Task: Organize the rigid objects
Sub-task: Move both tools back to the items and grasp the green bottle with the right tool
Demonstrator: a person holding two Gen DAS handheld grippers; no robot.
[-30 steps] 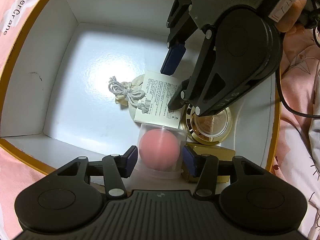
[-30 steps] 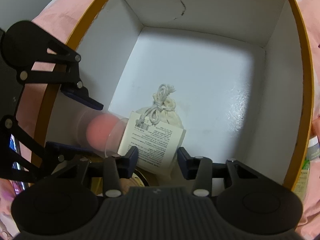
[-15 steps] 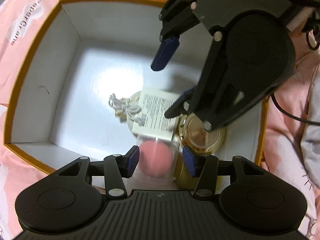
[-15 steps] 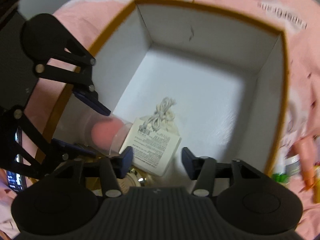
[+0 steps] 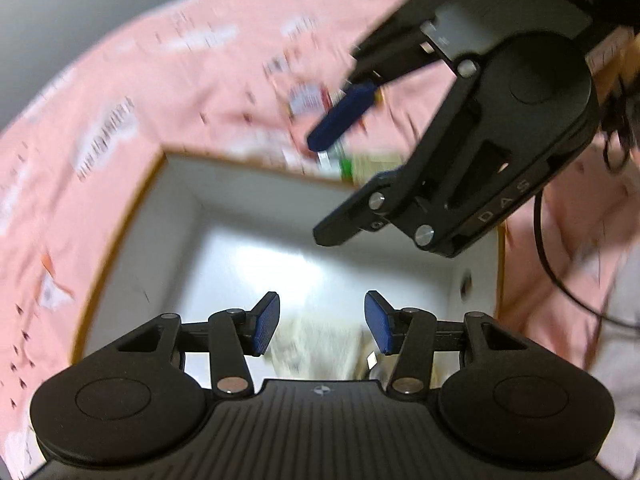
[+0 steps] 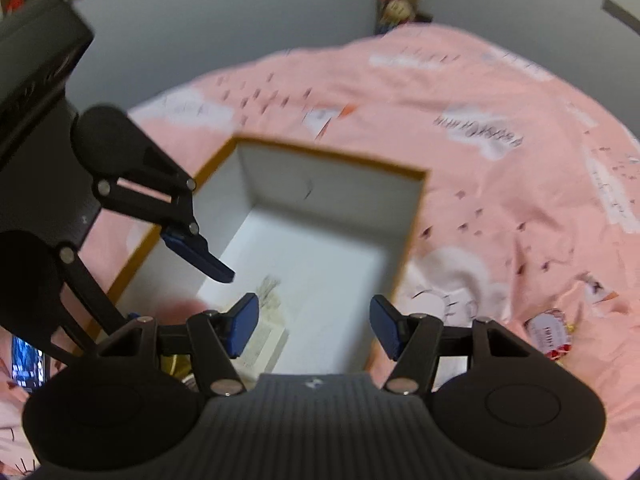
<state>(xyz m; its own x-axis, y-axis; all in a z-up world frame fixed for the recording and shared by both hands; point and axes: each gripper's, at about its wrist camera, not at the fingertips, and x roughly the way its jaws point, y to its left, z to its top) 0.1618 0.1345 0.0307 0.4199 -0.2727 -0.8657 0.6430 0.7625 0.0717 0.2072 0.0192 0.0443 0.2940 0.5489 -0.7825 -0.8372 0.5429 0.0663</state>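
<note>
The landmark is a rectangular cardboard box (image 6: pixel 408 216) with smooth white walls and an orange rim, resting on wrinkled pink printed bedding (image 6: pixel 500 208). Above the box, the left gripper (image 5: pixel 322 324) stands with its ribbed blue pads apart and nothing between them. The right gripper (image 6: pixel 312 326) is also above it; its jaws have just been opening, empty. Inside the box's near end lie a cream cloth pouch (image 6: pixel 268 288), a flat printed paper card (image 6: pixel 262 338) and a blurred pink ball (image 6: pixel 178 308).
</note>
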